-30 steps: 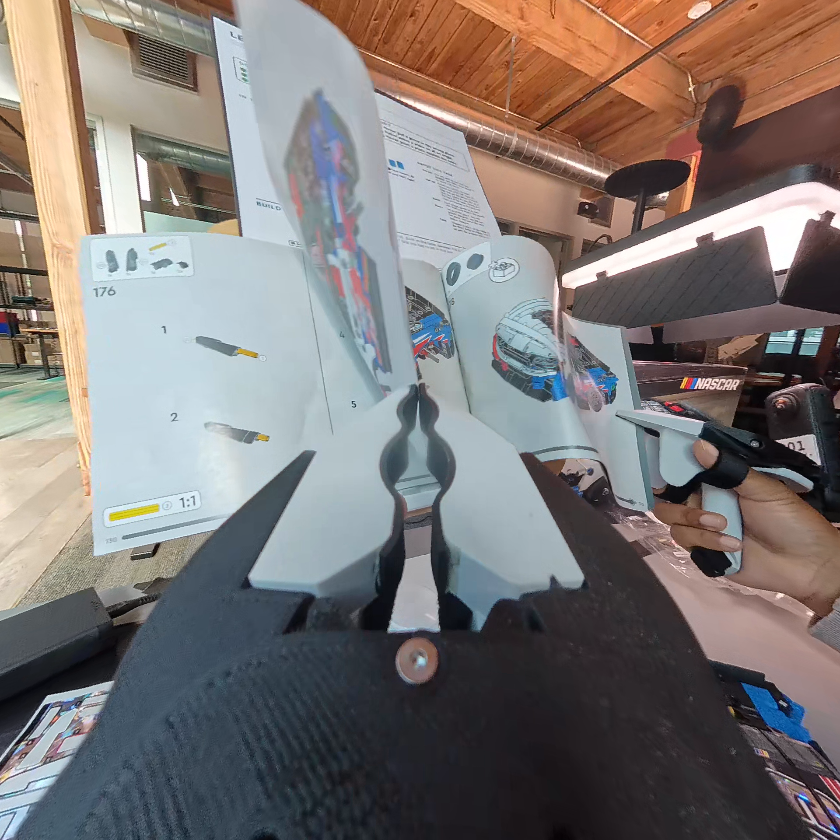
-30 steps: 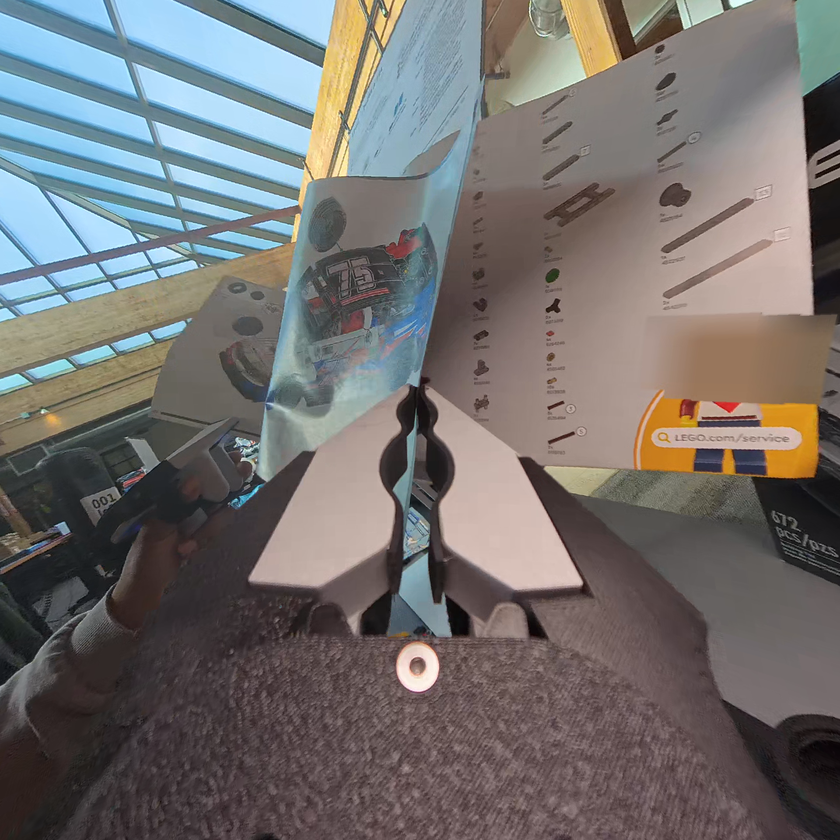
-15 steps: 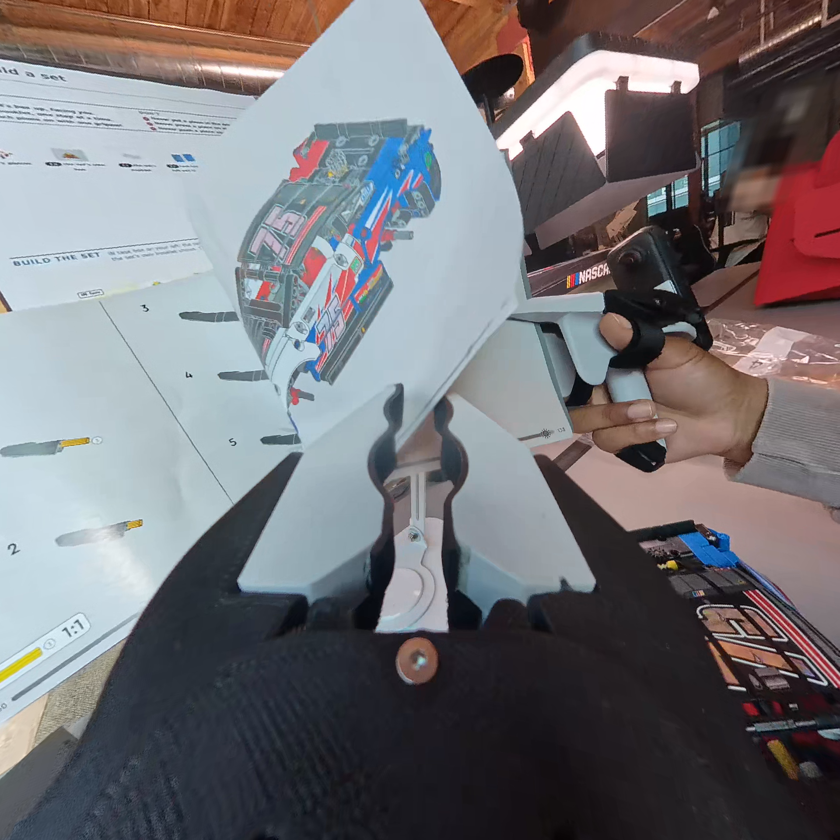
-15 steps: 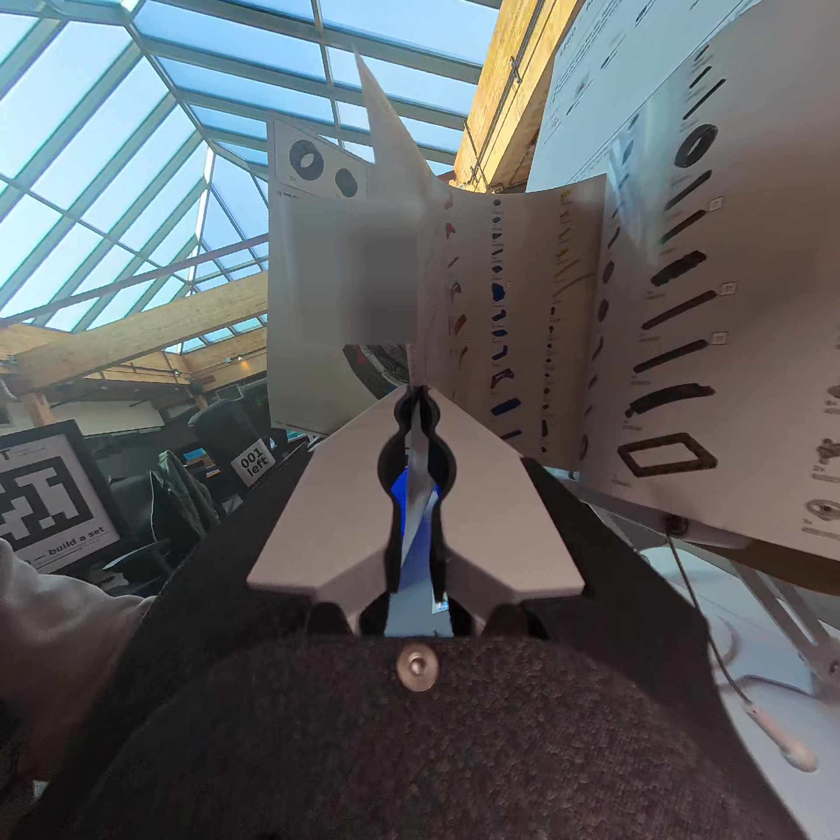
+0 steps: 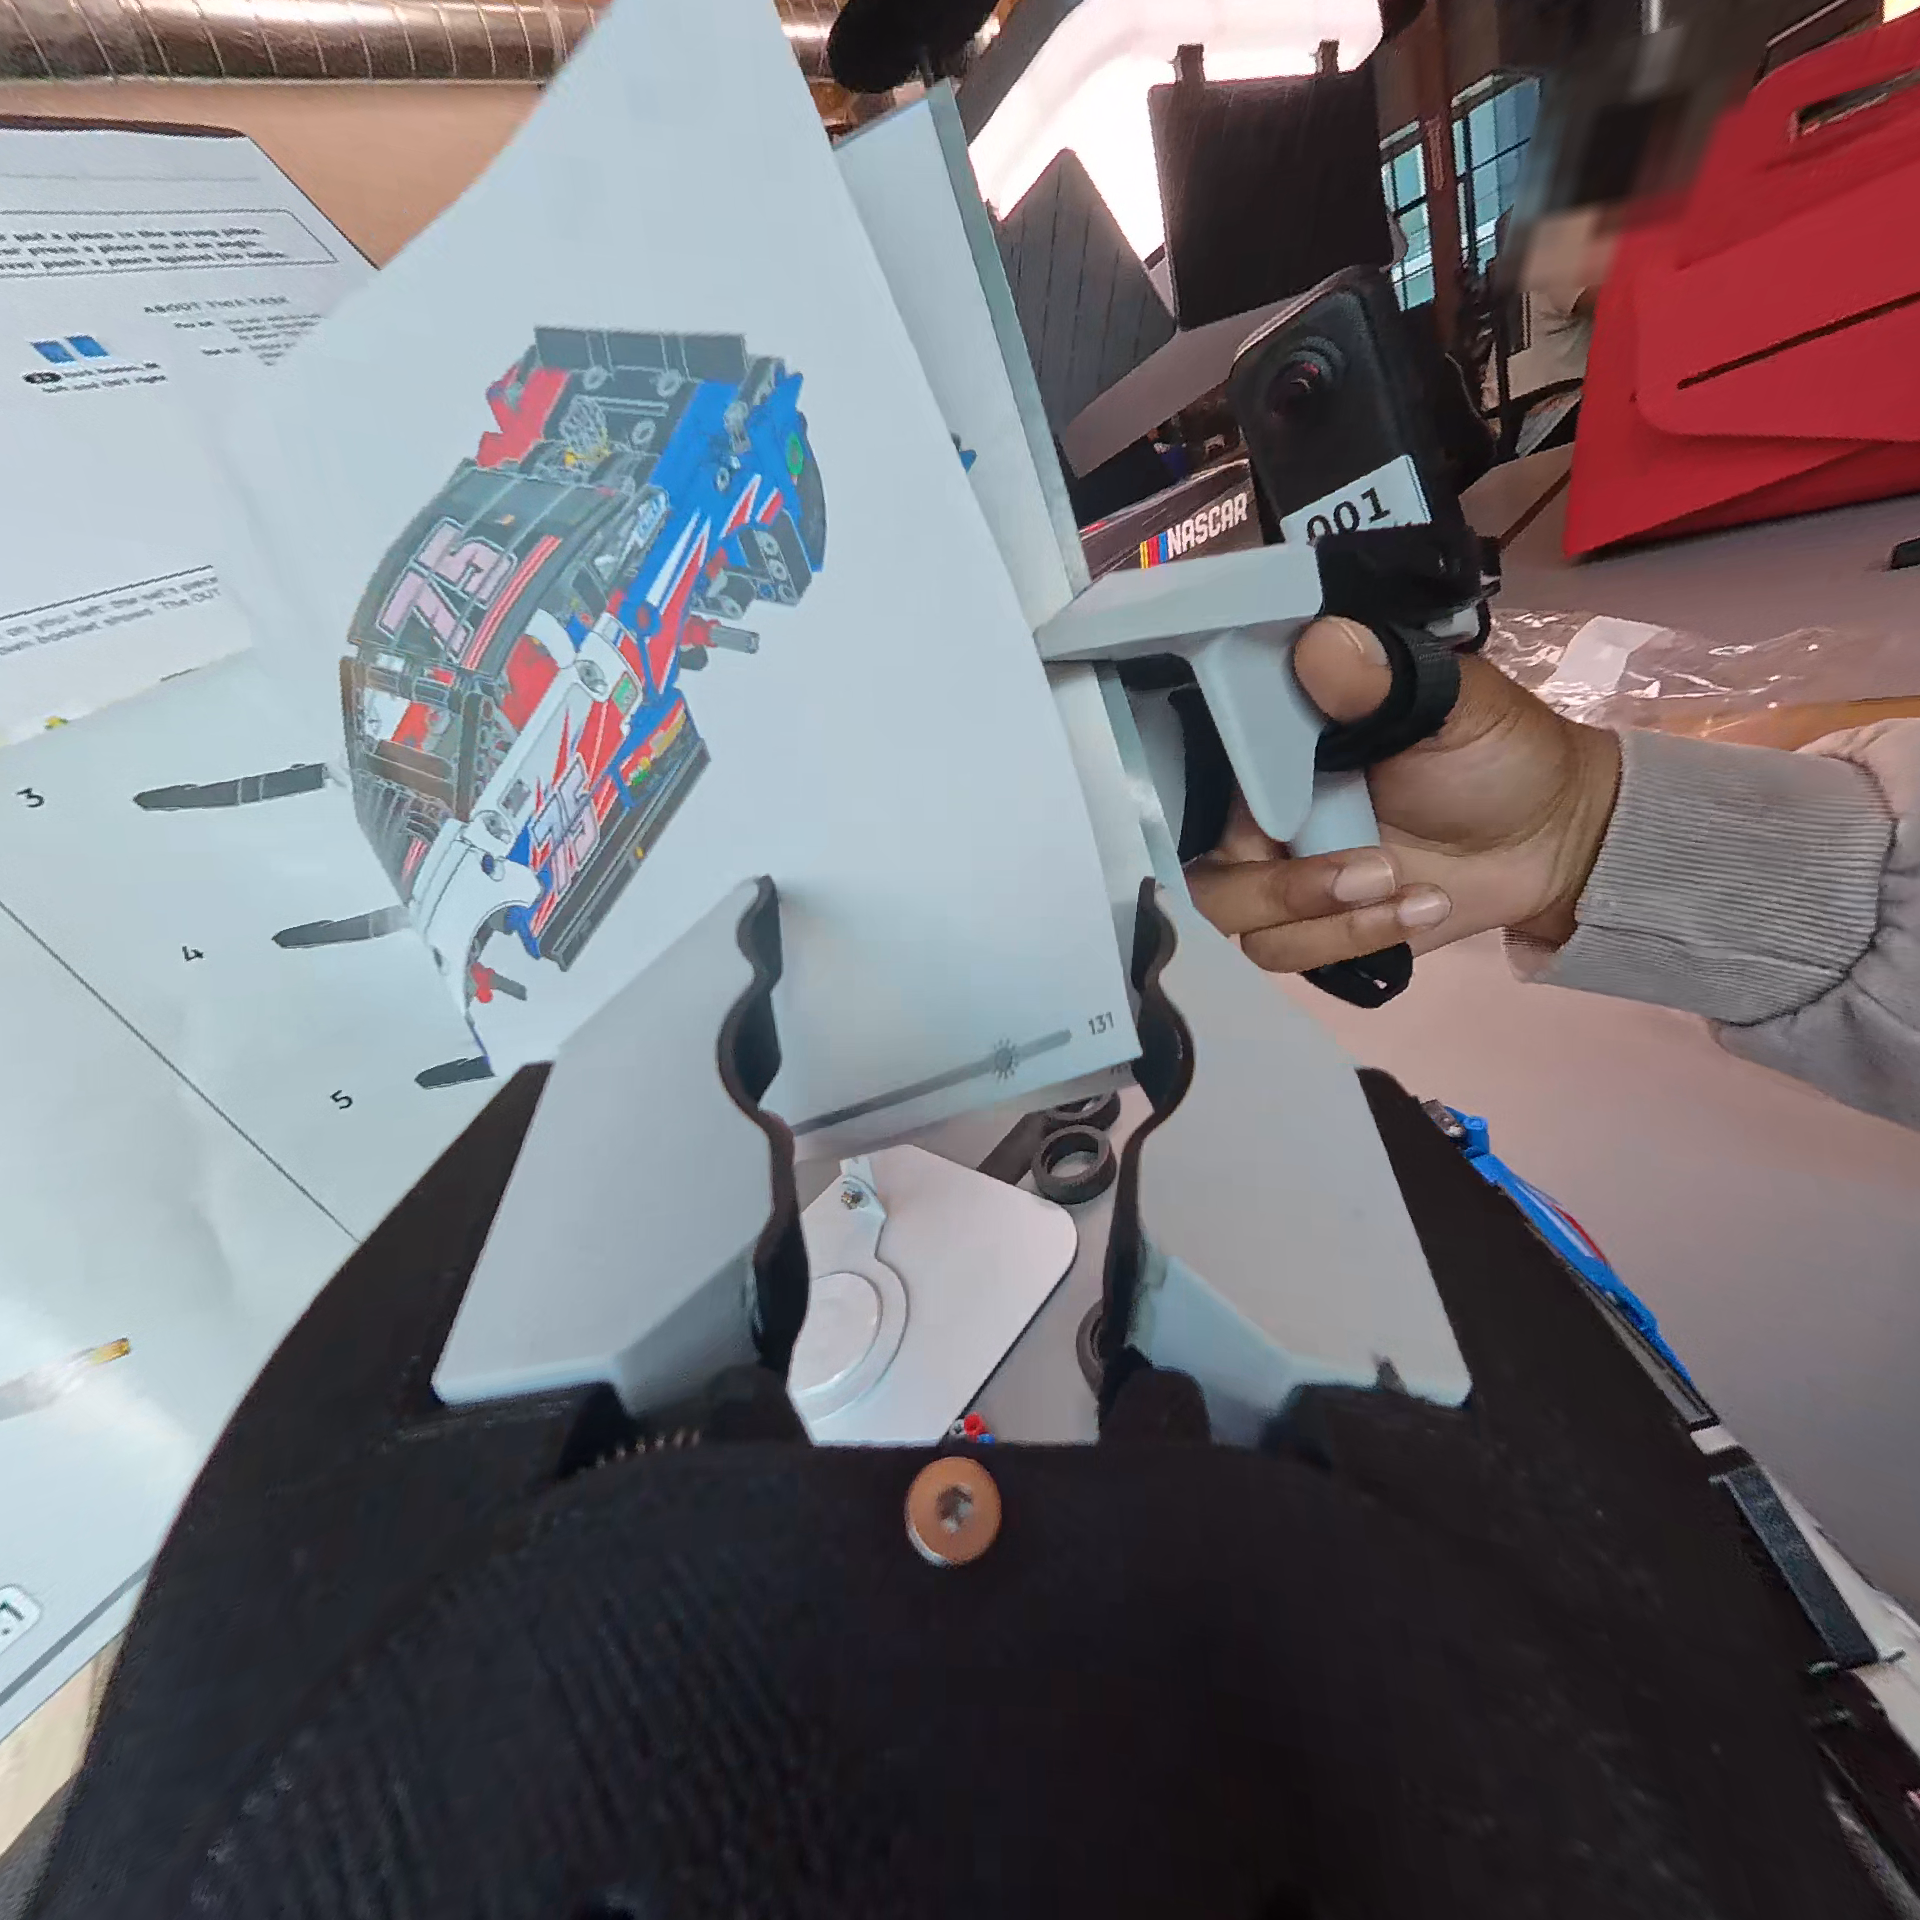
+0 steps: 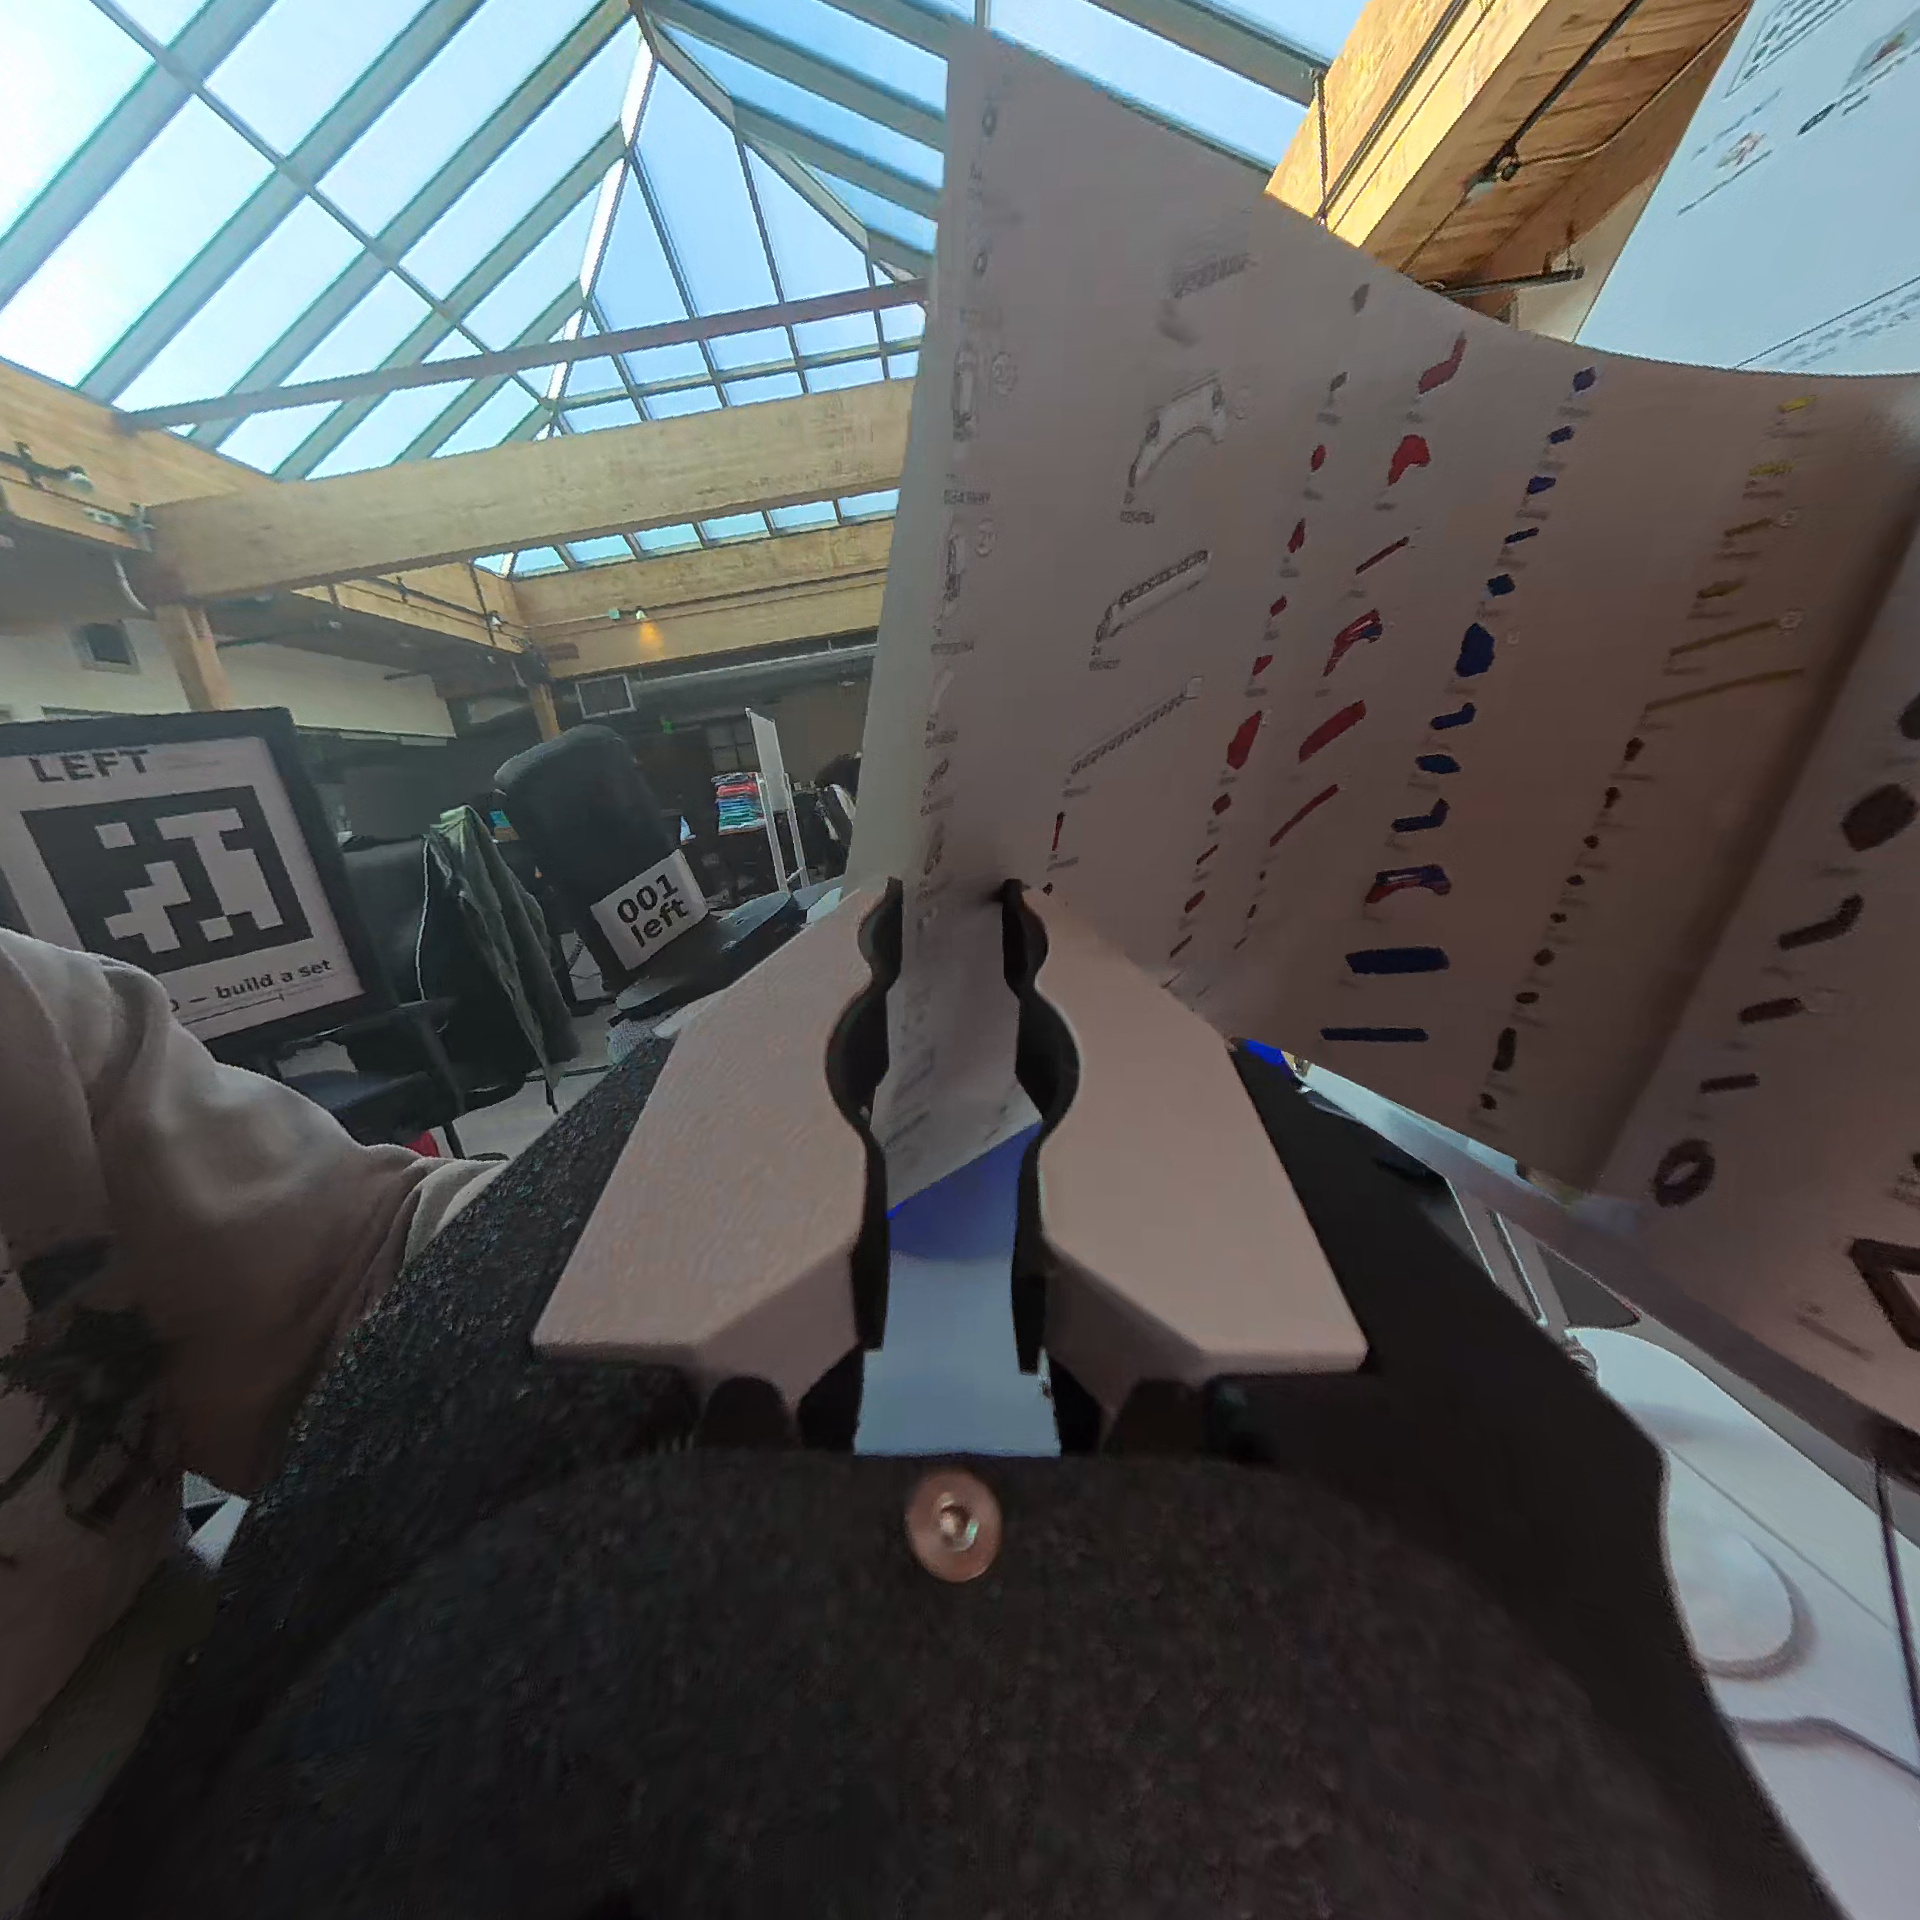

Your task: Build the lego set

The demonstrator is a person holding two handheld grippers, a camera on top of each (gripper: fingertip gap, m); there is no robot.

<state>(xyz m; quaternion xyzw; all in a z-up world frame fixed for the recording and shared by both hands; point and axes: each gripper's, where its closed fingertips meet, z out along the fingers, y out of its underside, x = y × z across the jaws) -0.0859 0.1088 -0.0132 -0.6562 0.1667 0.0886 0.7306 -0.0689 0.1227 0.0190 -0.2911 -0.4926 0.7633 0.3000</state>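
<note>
1. Our left gripper (image 5: 951, 956) is spread wide, holding nothing; the instruction booklet (image 5: 665, 644) stands propped just beyond it.
2. Our right gripper (image 6: 951, 904) has a narrow gap, a parts-list page (image 6: 1351, 675) between its fingers; we cannot tell whether it pinches.
3. We judge the pages light, floppy, tearable: take one near the booklet's outer edge.

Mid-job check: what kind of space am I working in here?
Likely an open loft-style workshop or office: a glass skylight over timber beams, an exposed metal duct, and a white worktable holding the instruction booklet.
</note>
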